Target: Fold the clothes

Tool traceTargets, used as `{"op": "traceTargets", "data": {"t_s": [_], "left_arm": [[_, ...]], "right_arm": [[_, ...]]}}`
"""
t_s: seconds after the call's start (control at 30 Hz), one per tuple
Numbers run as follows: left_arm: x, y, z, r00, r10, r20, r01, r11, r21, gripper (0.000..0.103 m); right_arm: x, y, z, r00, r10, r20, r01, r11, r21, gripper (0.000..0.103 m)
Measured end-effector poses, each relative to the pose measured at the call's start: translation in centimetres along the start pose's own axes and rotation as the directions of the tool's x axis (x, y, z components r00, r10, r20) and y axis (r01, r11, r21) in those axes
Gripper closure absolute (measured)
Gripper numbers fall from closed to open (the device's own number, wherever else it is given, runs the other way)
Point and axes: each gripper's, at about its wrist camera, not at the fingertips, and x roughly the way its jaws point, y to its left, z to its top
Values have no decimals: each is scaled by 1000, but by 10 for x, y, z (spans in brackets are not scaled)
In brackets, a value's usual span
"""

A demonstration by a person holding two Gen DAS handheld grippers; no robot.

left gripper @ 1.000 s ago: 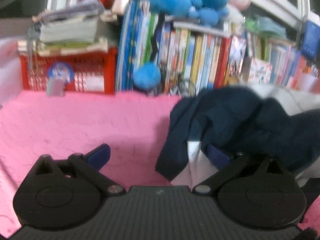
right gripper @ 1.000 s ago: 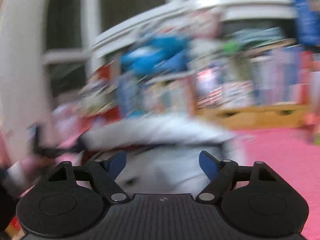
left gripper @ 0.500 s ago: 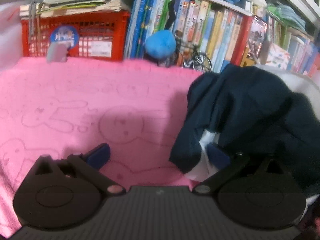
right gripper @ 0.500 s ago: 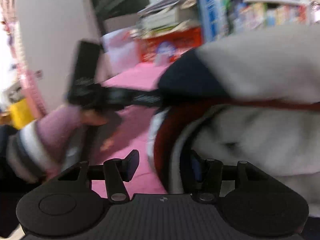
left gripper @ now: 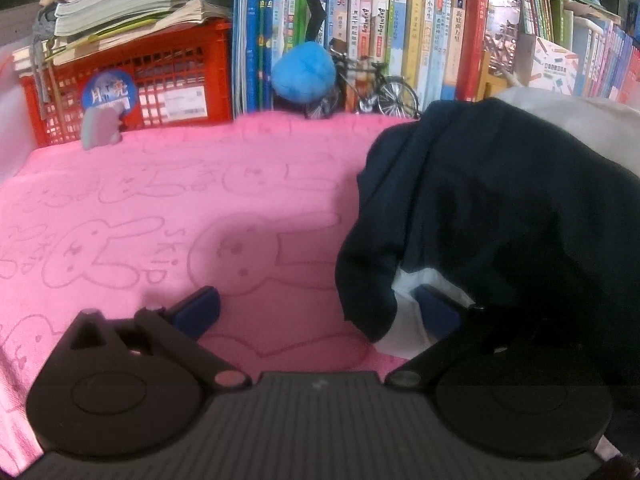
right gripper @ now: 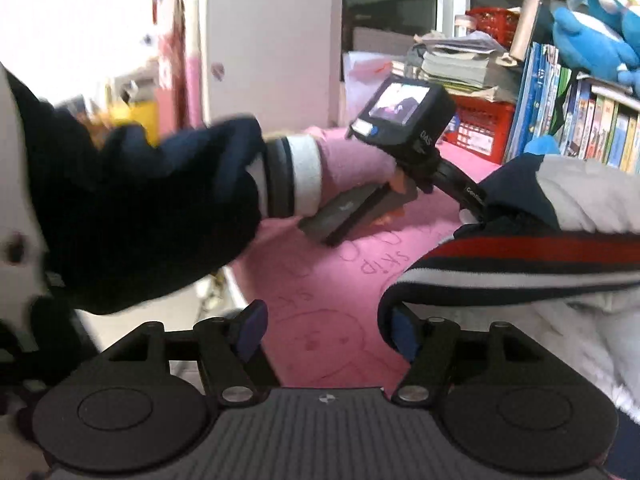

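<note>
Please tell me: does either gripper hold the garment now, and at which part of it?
Neither does. The left gripper and right gripper stand open over the pink towel; the right is opening. The jacket only drapes against each gripper's right finger.

The right hand-held gripper (right gripper: 326, 330) is opening its jaws over the pink blanket (right gripper: 336, 280), the right pad beside the jacket's striped hem (right gripper: 520, 258). Beyond, a hand in a pink sleeve (right gripper: 352, 160) holds the left hand-held gripper (right gripper: 472, 200), whose tips are hidden in the jacket's folds.
</note>
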Motion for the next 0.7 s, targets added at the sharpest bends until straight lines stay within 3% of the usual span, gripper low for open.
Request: {"op": "traceTargets", "data": {"t_s": [0.03, 0.1, 0.2, 0.3, 0.4, 0.43, 0.53, 0.67, 0.7], "left_arm": [[0, 0, 0, 1000, 1, 0, -1, 1000, 1, 0], [0, 0, 0, 1000, 2, -1, -2, 1000, 2, 0], [1, 0, 1, 1000, 2, -2, -2, 1000, 3, 0], [0, 0, 0, 1000, 4, -2, -4, 1000, 4, 0], [0, -1, 0, 1000, 5, -3, -5, 1000, 5, 0], [0, 0, 0, 1000, 1, -3, -1, 1000, 5, 0], [0, 2, 0, 1000, -2, -3, 2, 1000, 6, 0], [1, 1, 1, 1000, 3, -5, -3, 1000, 10, 0], [0, 1, 0, 1000, 3, -5, -3, 1000, 9, 0]], "right_arm": [[-8, -8, 0, 999, 40, 34, -41, 998, 43, 37], [-17, -25, -1, 997, 30, 73, -40, 990, 137, 30], [1, -50, 1, 991, -127, 37, 117, 970, 212, 29], [38, -68, 5, 982, -188, -1, 179, 932, 314, 33], [49, -36, 21, 997, -67, 46, 51, 957, 286, 35], [46, -20, 24, 997, -59, 58, 44, 971, 234, 28], [26, 27, 28, 991, -104, 83, 100, 994, 44, 26], [-28, 1, 18, 984, 22, 177, -63, 971, 231, 30], [-42, -4, 16, 979, -20, 205, -31, 970, 242, 30]]}}
